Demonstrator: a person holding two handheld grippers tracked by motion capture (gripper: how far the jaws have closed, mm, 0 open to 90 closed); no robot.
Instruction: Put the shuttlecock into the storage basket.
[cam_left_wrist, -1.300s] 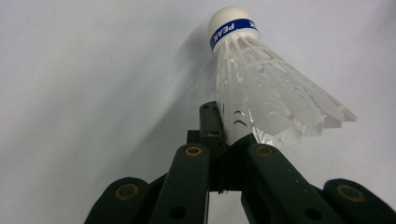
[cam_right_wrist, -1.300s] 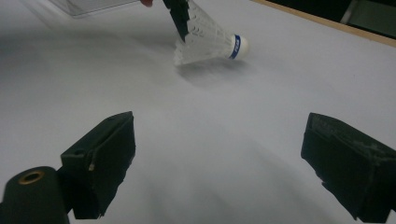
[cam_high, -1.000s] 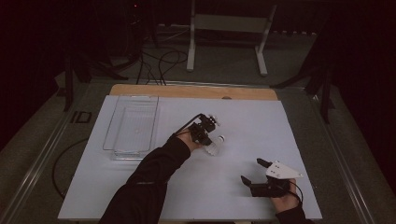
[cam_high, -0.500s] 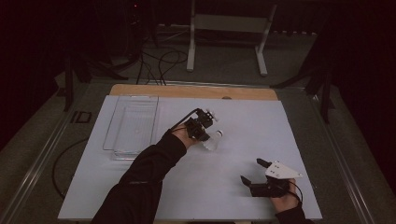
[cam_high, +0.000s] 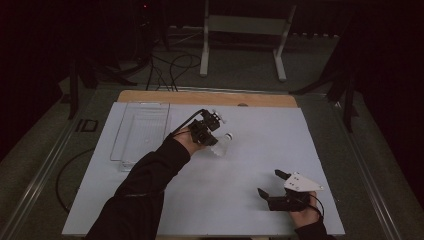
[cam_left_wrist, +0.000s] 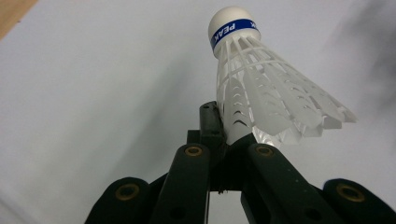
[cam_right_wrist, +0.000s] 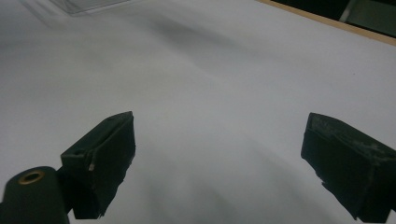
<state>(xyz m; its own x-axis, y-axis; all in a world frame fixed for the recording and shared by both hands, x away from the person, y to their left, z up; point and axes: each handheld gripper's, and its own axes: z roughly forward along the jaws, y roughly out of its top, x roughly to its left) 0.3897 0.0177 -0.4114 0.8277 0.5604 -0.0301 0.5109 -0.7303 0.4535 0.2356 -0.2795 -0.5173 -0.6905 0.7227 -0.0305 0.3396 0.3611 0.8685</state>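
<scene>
A white plastic shuttlecock (cam_left_wrist: 261, 88) with a blue band round its cork is pinched at the skirt's edge by my left gripper (cam_left_wrist: 229, 135), which is shut on it. From above, that left gripper (cam_high: 212, 137) hangs over the middle of the white table sheet (cam_high: 260, 130), with the shuttlecock (cam_high: 222, 144) sticking out to its right, cork end away from the hand. My right gripper (cam_high: 270, 184) rests near the sheet's front right, jaws wide apart. In the right gripper view its fingers (cam_right_wrist: 100, 161) stand open over bare white sheet with nothing between them (cam_right_wrist: 219, 168).
A clear plastic tray (cam_high: 141, 131) lies at the left of the sheet, just left of my left hand. A wooden strip (cam_high: 207, 97) runs along the table's far edge. Behind it stand a metal frame (cam_high: 242, 30) and cables on the floor.
My left hand has lifted the shuttlecock off the sheet and carried it slightly up and away from me. The right gripper has stayed put.
</scene>
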